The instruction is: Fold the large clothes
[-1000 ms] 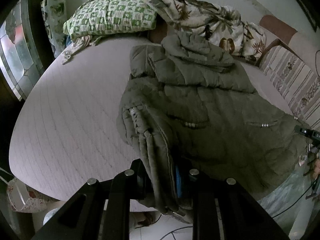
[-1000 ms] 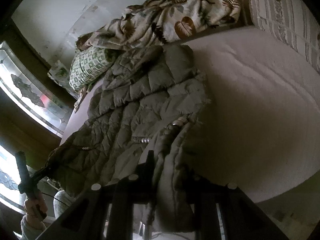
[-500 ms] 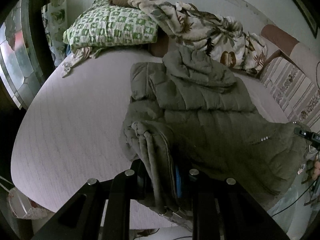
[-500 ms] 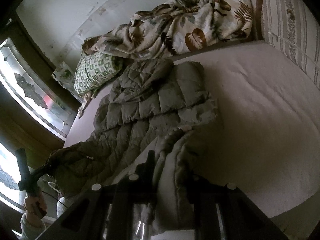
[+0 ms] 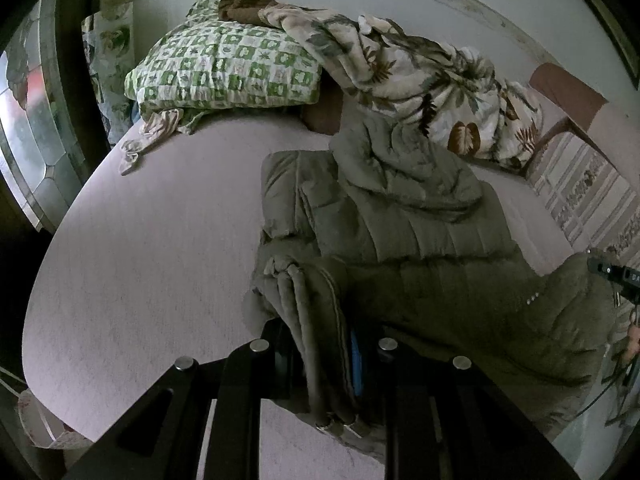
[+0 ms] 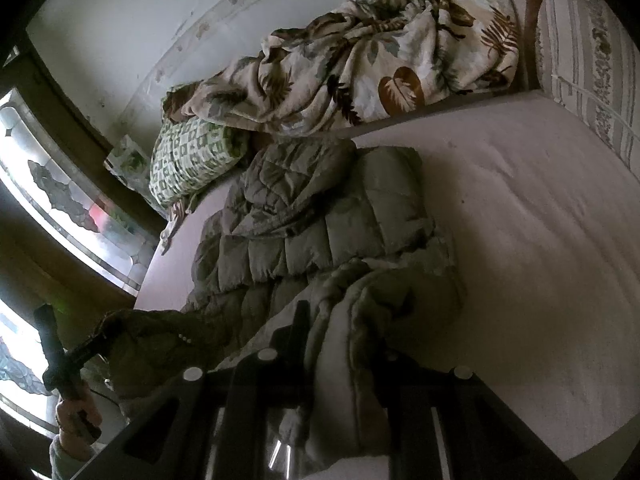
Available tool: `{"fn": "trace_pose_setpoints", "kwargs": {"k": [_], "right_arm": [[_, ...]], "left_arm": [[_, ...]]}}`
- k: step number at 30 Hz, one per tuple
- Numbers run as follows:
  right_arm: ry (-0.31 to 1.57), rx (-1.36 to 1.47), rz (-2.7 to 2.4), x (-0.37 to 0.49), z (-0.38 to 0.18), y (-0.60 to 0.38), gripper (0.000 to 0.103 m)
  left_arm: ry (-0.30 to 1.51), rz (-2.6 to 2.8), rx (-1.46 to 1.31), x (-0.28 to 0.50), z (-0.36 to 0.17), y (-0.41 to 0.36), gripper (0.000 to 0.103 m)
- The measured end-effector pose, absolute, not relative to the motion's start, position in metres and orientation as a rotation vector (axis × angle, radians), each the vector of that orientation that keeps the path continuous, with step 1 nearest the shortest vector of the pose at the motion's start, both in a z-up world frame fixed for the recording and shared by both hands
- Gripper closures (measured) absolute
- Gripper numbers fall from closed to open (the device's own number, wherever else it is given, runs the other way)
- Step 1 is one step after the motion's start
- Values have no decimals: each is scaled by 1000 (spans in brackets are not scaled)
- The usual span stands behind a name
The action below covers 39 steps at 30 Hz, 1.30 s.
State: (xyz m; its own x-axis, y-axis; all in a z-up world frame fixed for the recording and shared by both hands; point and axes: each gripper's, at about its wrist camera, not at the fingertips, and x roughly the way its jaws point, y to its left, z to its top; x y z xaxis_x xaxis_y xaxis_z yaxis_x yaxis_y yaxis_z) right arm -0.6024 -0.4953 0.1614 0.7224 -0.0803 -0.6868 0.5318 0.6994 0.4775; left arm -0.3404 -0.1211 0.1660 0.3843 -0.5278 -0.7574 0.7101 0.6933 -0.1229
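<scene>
Bed (image 5: 140, 260) bears jacket (image 5: 420, 240); bunched fabric hides both claws' tips.

Left wrist view sits low at the bed's (image 5: 132, 264) near edge, looking forward along its tongs (image 5: 326, 364) and up the mattress toward the wall, the green checked pillow (image 5: 224, 68) far off at top. Right wrist view rides close behind its own tongs (image 6: 340, 360) at the same near edge, tilted, facing the same wall. Both take in the quilted coat (image 5: 420, 248), the leaf-print blanket (image 6: 372, 60) and the pillow. Each one catches the other tool at its frame edge.
</scene>
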Motion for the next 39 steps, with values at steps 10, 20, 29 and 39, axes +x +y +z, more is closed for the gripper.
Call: {"fn": "trace_pose_setpoints", "kwargs": {"k": [10,20,29,39], "right_arm": [[696,711,-380,-564,168,-523,85],[654,708,-382,-528,178,-555,85],[623,708,-432,-485,183,-590,86],[619,677,-516,-426,189,-635,86]], "left_arm": [[853,-784,231,-311,173,-152,82],[846,-759,205,-274,183,-177,82],[803,-734,221,-236,195,-221,82],[760,-685,227,-186,199,-270,82]]}}
